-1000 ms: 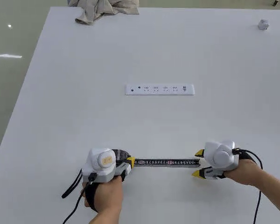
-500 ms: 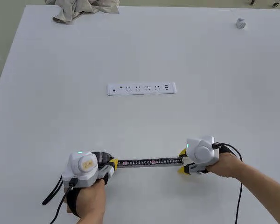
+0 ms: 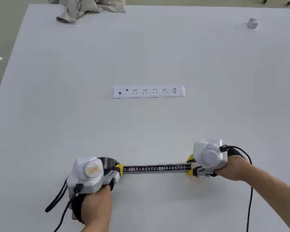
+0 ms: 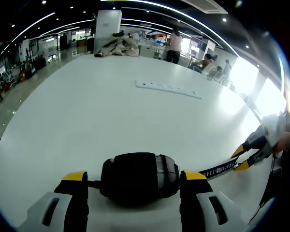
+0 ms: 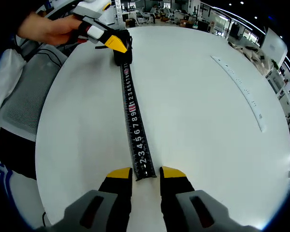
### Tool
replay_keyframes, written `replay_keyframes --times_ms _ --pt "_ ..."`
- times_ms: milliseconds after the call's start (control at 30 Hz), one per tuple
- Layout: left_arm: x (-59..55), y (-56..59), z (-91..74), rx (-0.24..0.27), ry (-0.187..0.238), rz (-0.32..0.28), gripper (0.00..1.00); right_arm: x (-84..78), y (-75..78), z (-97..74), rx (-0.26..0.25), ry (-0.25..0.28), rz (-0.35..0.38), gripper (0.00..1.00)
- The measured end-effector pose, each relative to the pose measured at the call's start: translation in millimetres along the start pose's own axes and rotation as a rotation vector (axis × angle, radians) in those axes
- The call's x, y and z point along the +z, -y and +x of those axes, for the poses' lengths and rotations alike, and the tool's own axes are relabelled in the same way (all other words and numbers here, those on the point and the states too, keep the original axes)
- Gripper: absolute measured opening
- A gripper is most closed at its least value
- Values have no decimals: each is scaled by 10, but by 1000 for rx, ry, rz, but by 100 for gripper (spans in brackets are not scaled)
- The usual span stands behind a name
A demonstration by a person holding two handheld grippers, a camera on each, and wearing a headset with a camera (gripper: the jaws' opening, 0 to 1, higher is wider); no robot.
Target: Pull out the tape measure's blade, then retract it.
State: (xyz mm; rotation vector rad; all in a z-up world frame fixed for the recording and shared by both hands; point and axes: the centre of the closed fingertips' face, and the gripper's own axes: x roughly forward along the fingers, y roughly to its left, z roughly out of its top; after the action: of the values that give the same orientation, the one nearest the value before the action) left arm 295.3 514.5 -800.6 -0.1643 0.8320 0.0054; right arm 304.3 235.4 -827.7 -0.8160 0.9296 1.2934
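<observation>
Head view: left gripper (image 3: 117, 170) was clamped on the black tape measure (image 3: 108, 164), low on the white table (image 3: 63, 121) near its front edge. Blade (image 3: 157, 168) lay flat on the table, paid out rightward to the right gripper (image 3: 190, 165), whose yellow tips sat on either side of the blade end. White power strip (image 3: 148, 91) lay well beyond the blade, roughly parallel to it. Crumpled cloth (image 3: 84, 7) was at the far-left edge, and a small crumpled white object (image 3: 252, 22) at the far right.

Left gripper view: tape measure sat squarely between the jaws, both pressed against its sides. Blade exited right, toward the right gripper.

Right gripper view: blade ran straight away from the jaws to the tape measure held in the left gripper, printed digits readable. Blade tip sat between the two jaws, which were nearly together. Thin slivers of table seemed to show on each side, so I couldn't tell if the tip was pinched or just flanked.
</observation>
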Motion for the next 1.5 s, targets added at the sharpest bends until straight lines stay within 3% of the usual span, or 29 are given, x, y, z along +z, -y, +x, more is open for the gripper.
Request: replay_keyframes --times_ms 633,1100,1500 --pt "-6 85 13 -20 4 2 66 6 -20 0 -2 -20 -21 16" --pt "-10 82 24 -15 8 13 65 5 -21 -3 2 -16 -26 15" --pt "-22 79 23 -13 -12 24 64 18 -35 -5 -21 -19 -89 14"
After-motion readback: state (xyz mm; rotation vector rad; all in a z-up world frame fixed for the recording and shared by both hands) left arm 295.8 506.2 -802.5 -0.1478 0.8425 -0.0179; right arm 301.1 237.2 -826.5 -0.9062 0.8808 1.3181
